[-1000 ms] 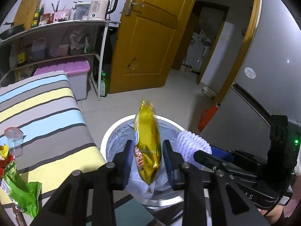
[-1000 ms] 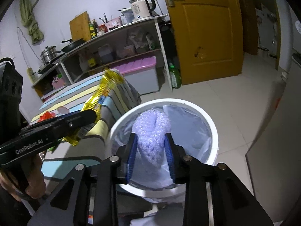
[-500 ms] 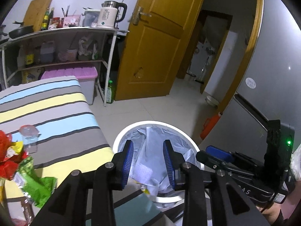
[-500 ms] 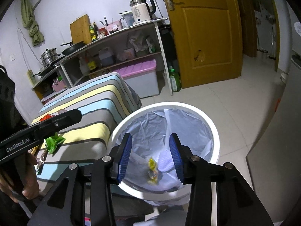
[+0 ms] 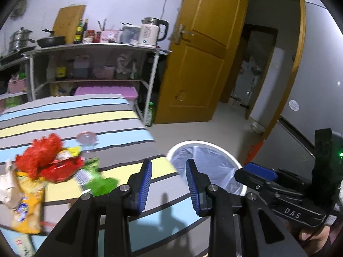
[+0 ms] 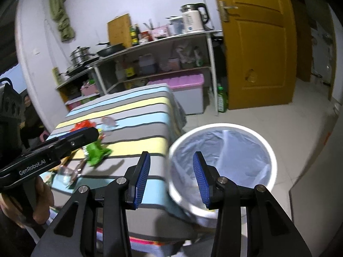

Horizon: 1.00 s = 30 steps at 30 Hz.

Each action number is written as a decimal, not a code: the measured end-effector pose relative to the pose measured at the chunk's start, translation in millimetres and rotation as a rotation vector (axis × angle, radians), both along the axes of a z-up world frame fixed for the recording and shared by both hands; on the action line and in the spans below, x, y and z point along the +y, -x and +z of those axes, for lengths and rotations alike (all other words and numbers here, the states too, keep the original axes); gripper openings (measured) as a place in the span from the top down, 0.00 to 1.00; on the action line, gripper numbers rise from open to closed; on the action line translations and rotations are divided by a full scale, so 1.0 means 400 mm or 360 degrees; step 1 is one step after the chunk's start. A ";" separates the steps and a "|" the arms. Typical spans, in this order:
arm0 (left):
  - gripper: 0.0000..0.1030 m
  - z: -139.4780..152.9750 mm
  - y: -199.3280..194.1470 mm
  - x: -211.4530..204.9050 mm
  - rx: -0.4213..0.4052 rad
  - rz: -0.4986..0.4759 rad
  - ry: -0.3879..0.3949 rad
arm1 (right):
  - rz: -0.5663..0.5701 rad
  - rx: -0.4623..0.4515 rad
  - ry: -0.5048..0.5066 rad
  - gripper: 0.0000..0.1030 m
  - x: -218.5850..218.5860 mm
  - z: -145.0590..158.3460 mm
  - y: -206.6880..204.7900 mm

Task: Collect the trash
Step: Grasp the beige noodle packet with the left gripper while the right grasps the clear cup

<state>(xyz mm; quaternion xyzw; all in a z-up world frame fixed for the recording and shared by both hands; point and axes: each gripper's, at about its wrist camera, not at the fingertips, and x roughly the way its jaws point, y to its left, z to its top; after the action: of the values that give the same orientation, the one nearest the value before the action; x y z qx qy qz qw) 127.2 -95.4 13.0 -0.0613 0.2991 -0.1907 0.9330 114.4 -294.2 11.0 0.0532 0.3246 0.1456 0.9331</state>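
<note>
Each wrist camera looks forward and down past its own fingers — the left over the table (image 5: 133,117), the right above the bin (image 6: 264,141) — both sharing table, bin and shelf (image 5: 94,47).

Grey, sky-blue and yellow stripes cover the tabletop (image 5: 90,117). Red wrapper (image 5: 40,156), green wrapper (image 5: 100,182), yellow packet (image 5: 27,205). White bin (image 6: 268,147), pale-blue liner (image 6: 231,156). Blue-padded black tools.

Striped cloth table cover (image 5: 85,115), glossy plastic bin liner (image 6: 235,150), wooden door (image 5: 205,60).

A lived-in home kitchen. Beyond the fingers stands a shelf rack (image 5: 94,49) with kettle (image 5: 150,32), pans and bottles. A wooden door (image 5: 199,60) stands to its right.
</note>
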 end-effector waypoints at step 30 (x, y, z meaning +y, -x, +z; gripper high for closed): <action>0.51 -0.166 0.259 0.402 0.0174 0.0624 -0.0174 | 0.0533 0.0155 0.0065 0.59 0.393 -0.083 0.041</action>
<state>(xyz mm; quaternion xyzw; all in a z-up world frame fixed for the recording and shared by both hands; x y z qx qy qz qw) 23.8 65.6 -53.4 -0.0779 0.3416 0.0147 0.9365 98.1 -137.1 -22.2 -0.0136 0.3766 0.2895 0.8799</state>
